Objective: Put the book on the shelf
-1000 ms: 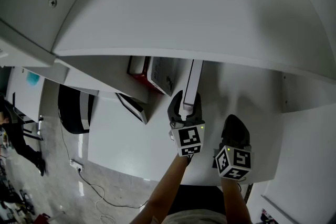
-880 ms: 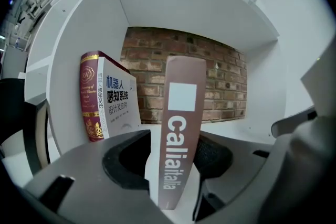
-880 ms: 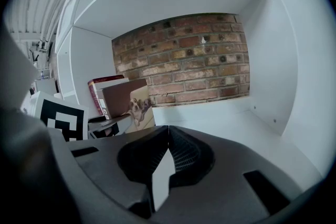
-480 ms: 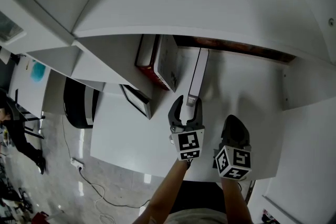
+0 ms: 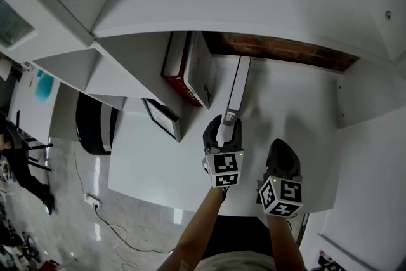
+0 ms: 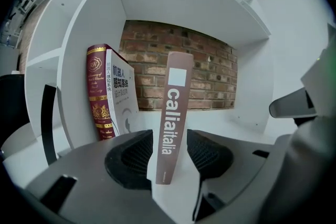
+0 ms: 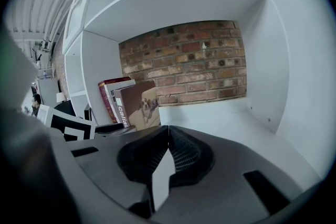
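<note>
The white shelf (image 5: 298,98) has a brick back wall. On its board the brown book (image 6: 172,113) stands on end, near a red book (image 6: 96,92) that leans at the left wall. The left tool (image 5: 223,127) has just been opening and is released: its jaws stand apart on both sides of the brown book's spine, not pressing it. The right tool (image 5: 283,148) is clenched and holds nothing.
</note>
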`<state>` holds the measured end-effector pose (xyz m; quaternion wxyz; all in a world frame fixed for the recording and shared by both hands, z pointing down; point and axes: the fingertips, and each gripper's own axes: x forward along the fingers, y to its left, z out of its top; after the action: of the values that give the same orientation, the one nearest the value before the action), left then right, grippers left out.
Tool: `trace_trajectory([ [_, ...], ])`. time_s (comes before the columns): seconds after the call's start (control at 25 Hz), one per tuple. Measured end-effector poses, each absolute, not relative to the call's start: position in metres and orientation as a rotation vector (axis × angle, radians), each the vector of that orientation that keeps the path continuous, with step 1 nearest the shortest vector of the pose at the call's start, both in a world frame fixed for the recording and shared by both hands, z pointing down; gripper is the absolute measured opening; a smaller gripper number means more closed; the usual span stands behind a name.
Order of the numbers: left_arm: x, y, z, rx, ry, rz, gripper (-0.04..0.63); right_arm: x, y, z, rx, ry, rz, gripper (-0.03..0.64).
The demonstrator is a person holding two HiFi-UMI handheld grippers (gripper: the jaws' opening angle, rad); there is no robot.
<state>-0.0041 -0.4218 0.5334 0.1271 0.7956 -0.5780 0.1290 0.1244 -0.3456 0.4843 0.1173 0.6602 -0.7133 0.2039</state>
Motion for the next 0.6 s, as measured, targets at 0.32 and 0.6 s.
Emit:
trace_trajectory([
  [0.32, -0.0047, -0.4265, 0.5350, 2.306, -1.684, 0.407, 0.143, 0.1295, -0.3454, 0.4825, 1.945, -2.075, 0.587, 0.017],
  [0.6, -0.0059, -0.4310, 0.5347, 2.265, -1.741, 0.418, 0.138, 0.1299, -0.3480, 0.4850, 1.943, -2.072, 0.597, 0.017],
])
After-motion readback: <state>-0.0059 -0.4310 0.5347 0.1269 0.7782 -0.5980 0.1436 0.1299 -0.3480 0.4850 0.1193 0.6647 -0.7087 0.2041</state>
